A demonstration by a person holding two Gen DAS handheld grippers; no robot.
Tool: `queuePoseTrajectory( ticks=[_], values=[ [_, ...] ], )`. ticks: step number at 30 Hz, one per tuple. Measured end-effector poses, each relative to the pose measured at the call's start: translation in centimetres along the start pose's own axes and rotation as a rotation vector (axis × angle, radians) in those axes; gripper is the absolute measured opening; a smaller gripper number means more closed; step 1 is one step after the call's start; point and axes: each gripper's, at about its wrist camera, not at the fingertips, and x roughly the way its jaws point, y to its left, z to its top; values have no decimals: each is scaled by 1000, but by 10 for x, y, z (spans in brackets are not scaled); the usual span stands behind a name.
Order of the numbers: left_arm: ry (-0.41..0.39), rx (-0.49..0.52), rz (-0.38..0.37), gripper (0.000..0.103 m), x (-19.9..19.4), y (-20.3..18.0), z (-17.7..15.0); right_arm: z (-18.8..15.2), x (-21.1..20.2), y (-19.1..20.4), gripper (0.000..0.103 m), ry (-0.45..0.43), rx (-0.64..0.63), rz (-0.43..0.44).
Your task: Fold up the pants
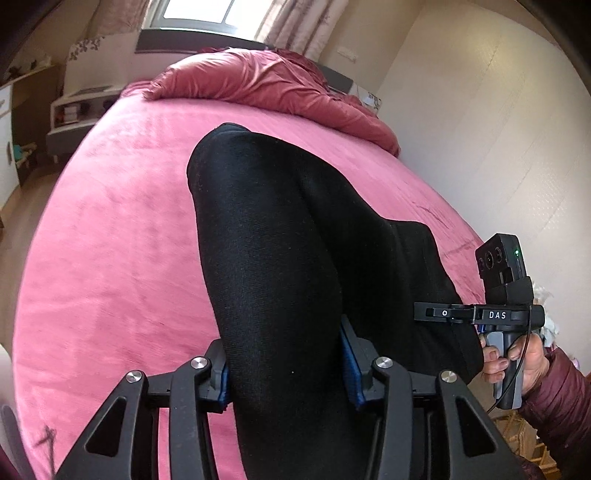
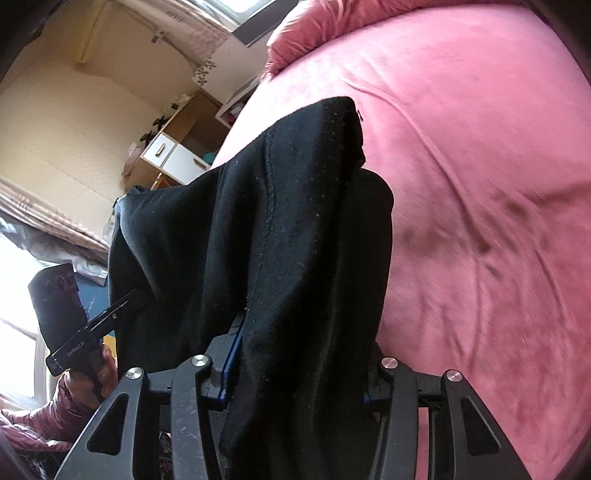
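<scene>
The bed fills most of both views, and it is covered with a pink velvety sheet. At its far end lies a bunched duvet in a darker pink, under a bright window. A cream wall runs along one side of the bed, and on the other side stands a low white shelf unit.

The black pants hang over the bed, lifted at the near edge and draping away toward the mattress. The far end of the cloth rests on the sheet, with a thin blue edge showing there.

The left hand-held gripper is closed on a thick fold of the pants, with its blue pads pressed against the cloth on both sides. The right hand-held gripper grips another bunch of the same pants, where a seam runs down the cloth; its blue pads also touch the fabric.

In the left wrist view, the person's hand in a dark red quilted sleeve holds the handle of the other tool, just beside the edge of the pants.
</scene>
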Motion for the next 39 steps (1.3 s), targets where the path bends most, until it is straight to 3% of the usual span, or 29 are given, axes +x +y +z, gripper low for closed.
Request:
queuePoseTrajectory(
  ticks=[9, 19, 26, 31, 34, 36, 39],
  values=[
    [-54, -25, 53, 47, -21, 36, 14, 44, 33, 40, 48, 5, -84, 11],
    [-73, -43, 80, 47, -20, 56, 35, 80, 53, 57, 48, 13, -150, -2],
    [-40, -105, 79, 47, 8, 95, 66, 120, 78, 60, 48, 31, -184, -37],
    [39, -183, 80, 49, 51, 135, 79, 152, 118, 53, 48, 86, -175, -64],
    [120, -226, 113, 57, 81, 159, 72, 158, 153, 35, 50, 146, -137, -104],
    [104, -259, 107, 74, 87, 173, 66, 157, 165, 22, 58, 149, -105, -104],
    [109, -312, 62, 76, 91, 185, 62, 153, 166, 7, 61, 109, -64, -56]
  ],
)
